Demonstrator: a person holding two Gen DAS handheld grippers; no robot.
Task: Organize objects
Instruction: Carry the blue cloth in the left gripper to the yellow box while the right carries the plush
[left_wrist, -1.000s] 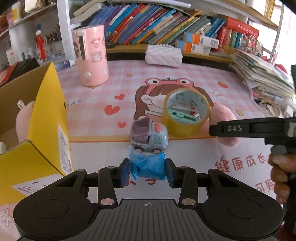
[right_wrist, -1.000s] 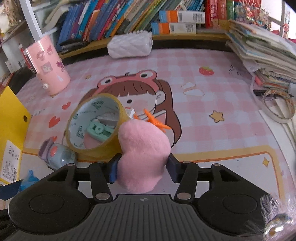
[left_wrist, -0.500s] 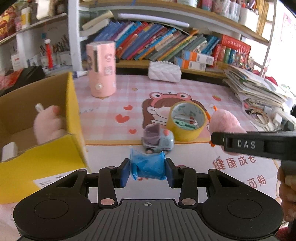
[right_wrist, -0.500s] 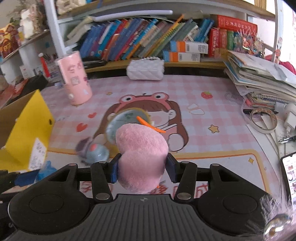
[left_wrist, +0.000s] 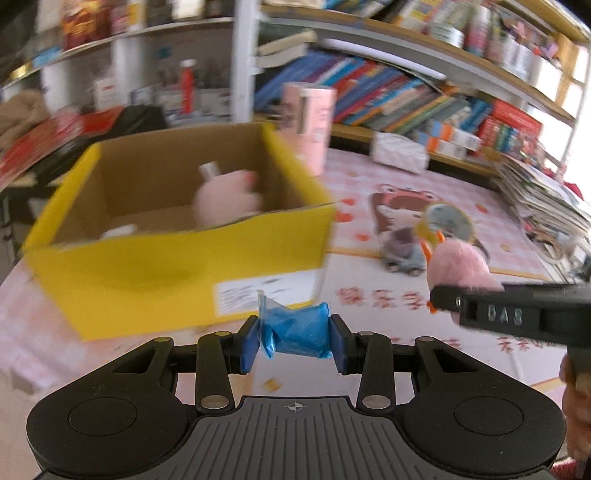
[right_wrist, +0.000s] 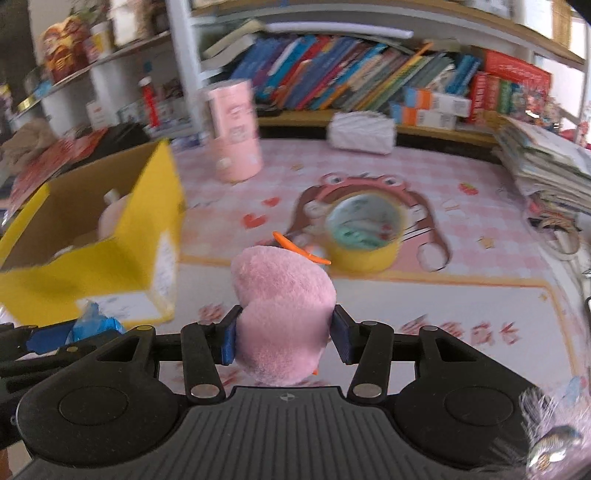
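Observation:
My left gripper (left_wrist: 294, 341) is shut on a crumpled blue plastic packet (left_wrist: 295, 330), held in the air in front of the open yellow cardboard box (left_wrist: 147, 273). The box holds a pink plush (left_wrist: 225, 199) and a small white item. My right gripper (right_wrist: 283, 338) is shut on a pink plush toy (right_wrist: 282, 306) with orange parts, held above the mat right of the box (right_wrist: 92, 269). The same pink plush toy (left_wrist: 461, 266) shows at the right of the left wrist view. A yellow tape roll (right_wrist: 364, 236) and a small toy car (left_wrist: 402, 254) stand on the pink mat.
A pink cylinder container (right_wrist: 234, 136) and a white quilted pouch (right_wrist: 362, 131) stand at the back of the mat. Bookshelves run behind. A stack of papers (right_wrist: 546, 162) and loose tape rings (right_wrist: 561, 229) lie at the right edge.
Both grippers have lifted and swung left toward the yellow box with their loads. The box now fills the left of both views, and the tape roll and car look farther away.

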